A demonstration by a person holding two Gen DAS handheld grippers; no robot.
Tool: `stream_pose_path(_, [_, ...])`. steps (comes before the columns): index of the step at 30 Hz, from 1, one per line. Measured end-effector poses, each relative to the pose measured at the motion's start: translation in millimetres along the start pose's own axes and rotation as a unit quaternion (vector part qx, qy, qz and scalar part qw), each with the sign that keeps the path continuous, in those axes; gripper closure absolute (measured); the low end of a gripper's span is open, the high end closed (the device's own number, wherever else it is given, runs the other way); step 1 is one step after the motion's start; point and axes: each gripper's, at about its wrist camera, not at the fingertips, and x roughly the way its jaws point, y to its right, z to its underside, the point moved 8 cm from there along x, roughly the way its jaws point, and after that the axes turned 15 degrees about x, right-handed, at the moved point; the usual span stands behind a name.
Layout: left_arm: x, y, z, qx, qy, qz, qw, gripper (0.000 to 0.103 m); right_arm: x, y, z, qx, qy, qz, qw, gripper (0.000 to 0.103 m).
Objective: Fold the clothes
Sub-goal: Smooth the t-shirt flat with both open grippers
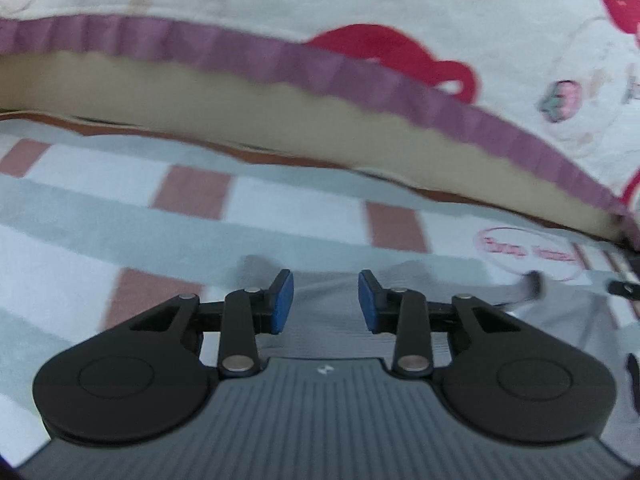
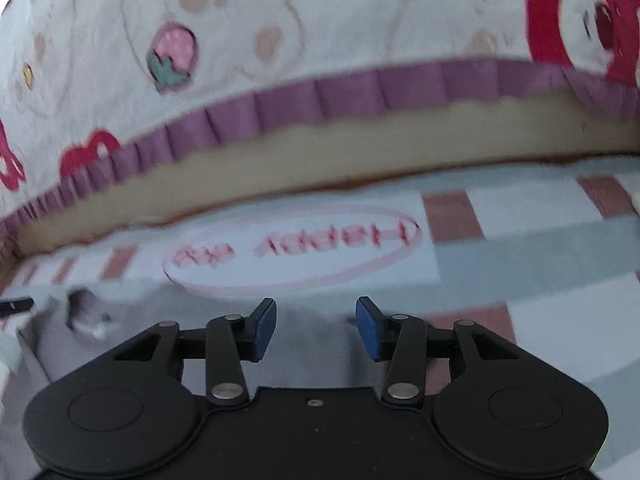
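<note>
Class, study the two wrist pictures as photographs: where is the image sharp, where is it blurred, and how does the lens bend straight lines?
Left wrist view: the left tool is crisp, while the purple ruffle and checked sheet smear with blur. Right wrist view: the right tool is sharp, the oval pink lettering soft. Both views: fisheye bows the ruffle edge; light is even, without glare.

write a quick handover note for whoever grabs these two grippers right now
Left gripper: open, nothing between its pads.
Right gripper: open, also empty.
Grey garment lies flat on the checked bed sheet, under both grippers, below the oval logo. Cartoon-print quilt with purple frill sits beyond.
Done: the garment is out of both grips.
Left: how far folding has got can't be judged; check, then regrasp.
</note>
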Motion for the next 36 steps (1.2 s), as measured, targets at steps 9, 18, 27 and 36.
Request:
stream_pose_path(9, [58,52,1,0.016,-0.053,0.023,0.9982,0.070,93,-113,24,-0.052,-0.143,-0.003,0.988,0.042])
stream_pose_path(18, [61,55,3,0.024,-0.018,0.022,0.9993,0.102,103,-134,45,-0.152,-0.085,-0.008,0.985,0.095])
stream_pose_path(27, [46,36,-1,0.012,-0.027,-0.017,0.9994,0.088,88,-120,39,-0.101,-0.045,0.031,0.993,0.068])
stream_pose_path(36, [11,70,6,0.043,-0.084,0.015,0.9954,0.057,-28,-58,70,-0.025,-0.066,-0.020,0.997,0.063])
